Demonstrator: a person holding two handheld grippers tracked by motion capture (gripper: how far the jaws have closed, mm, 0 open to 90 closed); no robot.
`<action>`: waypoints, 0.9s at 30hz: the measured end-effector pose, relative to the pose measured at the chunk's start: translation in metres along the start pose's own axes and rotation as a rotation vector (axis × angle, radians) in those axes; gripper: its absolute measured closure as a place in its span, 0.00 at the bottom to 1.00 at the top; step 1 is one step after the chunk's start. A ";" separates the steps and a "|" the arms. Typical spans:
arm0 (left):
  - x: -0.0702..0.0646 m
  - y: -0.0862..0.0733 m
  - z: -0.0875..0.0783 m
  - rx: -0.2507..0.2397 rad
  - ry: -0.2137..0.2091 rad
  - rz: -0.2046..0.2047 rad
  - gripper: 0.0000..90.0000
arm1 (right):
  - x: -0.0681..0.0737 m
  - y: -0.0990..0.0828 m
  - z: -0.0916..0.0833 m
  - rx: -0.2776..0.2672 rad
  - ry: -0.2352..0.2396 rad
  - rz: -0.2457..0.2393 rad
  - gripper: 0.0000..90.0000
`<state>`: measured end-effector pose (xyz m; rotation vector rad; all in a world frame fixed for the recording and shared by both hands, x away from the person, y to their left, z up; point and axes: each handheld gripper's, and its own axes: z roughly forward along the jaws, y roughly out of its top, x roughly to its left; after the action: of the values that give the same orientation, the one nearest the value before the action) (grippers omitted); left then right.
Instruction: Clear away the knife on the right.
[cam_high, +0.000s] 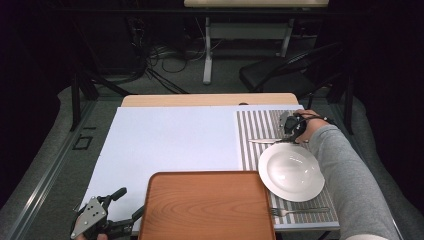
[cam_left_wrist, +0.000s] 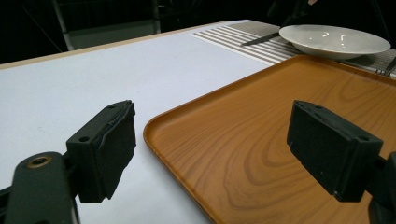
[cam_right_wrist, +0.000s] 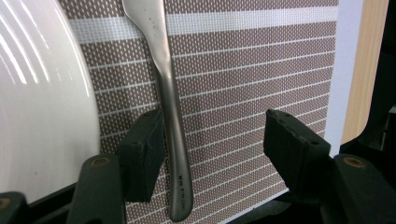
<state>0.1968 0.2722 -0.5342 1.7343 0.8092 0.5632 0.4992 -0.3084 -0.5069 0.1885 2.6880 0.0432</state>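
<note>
Right gripper (cam_right_wrist: 212, 140) is down over the striped placemat (cam_right_wrist: 243, 70) at the far right of the table, jaws standing partly apart with the handle of the knife (cam_right_wrist: 173, 140) lying between them; the handle runs close along the left jaw, looks to be brushing it, while the right jaw stands well clear of the metal, so no squeeze on it; from the high view the knife (cam_high: 263, 141) lies flat on the placemat (cam_high: 255, 125), just beyond the far rim of the white plate (cam_high: 291, 171), blade pointing left, with the right gripper (cam_high: 290, 136) over its handle end and a grey sleeve (cam_high: 345, 175) running back along the table's right edge; a fork (cam_high: 297, 211) lies on the mat on the near side of the plate; over to the left gripper (cam_left_wrist: 212, 154), jaws spread wide and holding nothing, hovering low at the near left corner of the wooden tray (cam_left_wrist: 280, 116); one jaw hangs over the white table cover (cam_left_wrist: 70, 79), the other over the tray's wood grain; in the high view the left gripper (cam_high: 130, 205) sits at the bottom left, just beside the tray (cam_high: 205, 205); the plate (cam_left_wrist: 334, 39) shows past the tray's far edge
</note>
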 end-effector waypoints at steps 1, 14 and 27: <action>0.000 0.000 0.000 0.001 0.000 0.000 0.18 | -0.002 -0.001 0.000 -0.004 0.002 -0.006 0.43; 0.000 0.000 0.000 0.003 0.000 0.004 0.18 | -0.004 -0.004 0.005 0.009 0.035 -0.013 0.48; 0.000 0.000 0.000 0.004 0.001 0.002 0.18 | -0.001 -0.005 0.014 0.035 0.072 -0.041 0.53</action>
<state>0.1968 0.2717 -0.5345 1.7389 0.8095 0.5647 0.5051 -0.3130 -0.5192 0.1448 2.7651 -0.0101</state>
